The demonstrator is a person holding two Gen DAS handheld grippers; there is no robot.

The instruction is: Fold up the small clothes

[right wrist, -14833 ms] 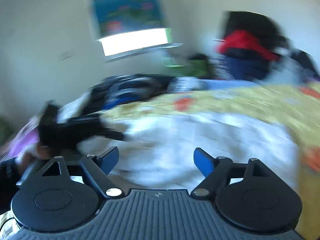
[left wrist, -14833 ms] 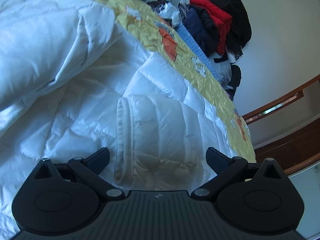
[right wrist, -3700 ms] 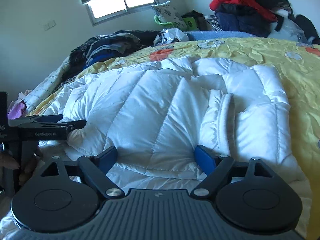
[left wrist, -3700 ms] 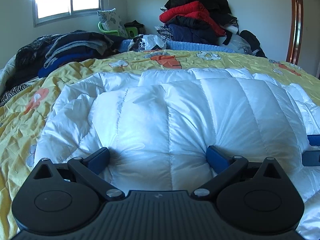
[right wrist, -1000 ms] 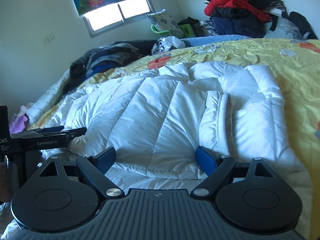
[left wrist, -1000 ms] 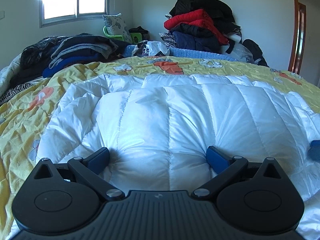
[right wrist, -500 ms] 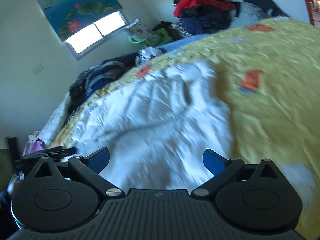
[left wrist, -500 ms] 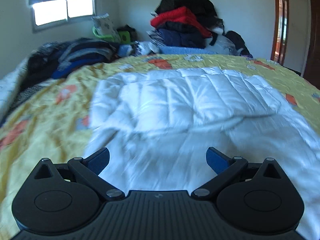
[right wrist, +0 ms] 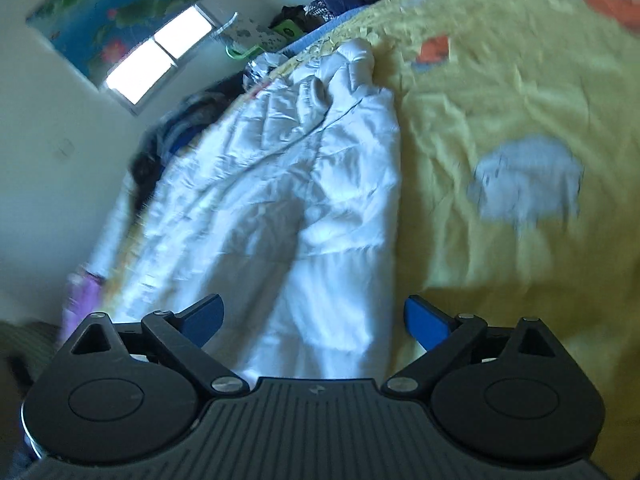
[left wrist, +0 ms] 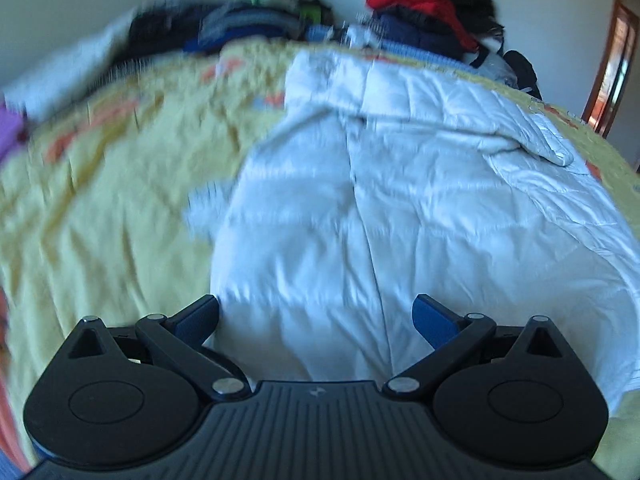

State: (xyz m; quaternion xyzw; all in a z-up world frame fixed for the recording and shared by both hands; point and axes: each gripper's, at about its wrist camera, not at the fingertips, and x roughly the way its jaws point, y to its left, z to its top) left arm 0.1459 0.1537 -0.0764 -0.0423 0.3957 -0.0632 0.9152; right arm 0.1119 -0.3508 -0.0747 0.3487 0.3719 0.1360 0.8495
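So, quick rundown:
left gripper [left wrist: 316, 312]: spread wide, empty, hovering over the jacket's near hem.
white puffer jacket [left wrist: 400, 200]: one, just ahead of both tools on the yellow bedspread [left wrist: 112, 184]; probably light, squashy, slippery, so pinch a hem or corner.
right gripper [right wrist: 313, 315]: also splayed, nothing held.

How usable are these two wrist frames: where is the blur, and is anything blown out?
Left wrist view: motion blur smears the yellow bedspread and the near part of the white puffer jacket; the clothes pile at the back stays fairly sharp. Right wrist view: tilted and softly blurred throughout, the window blown out to white; both views show fisheye bending at the edges.
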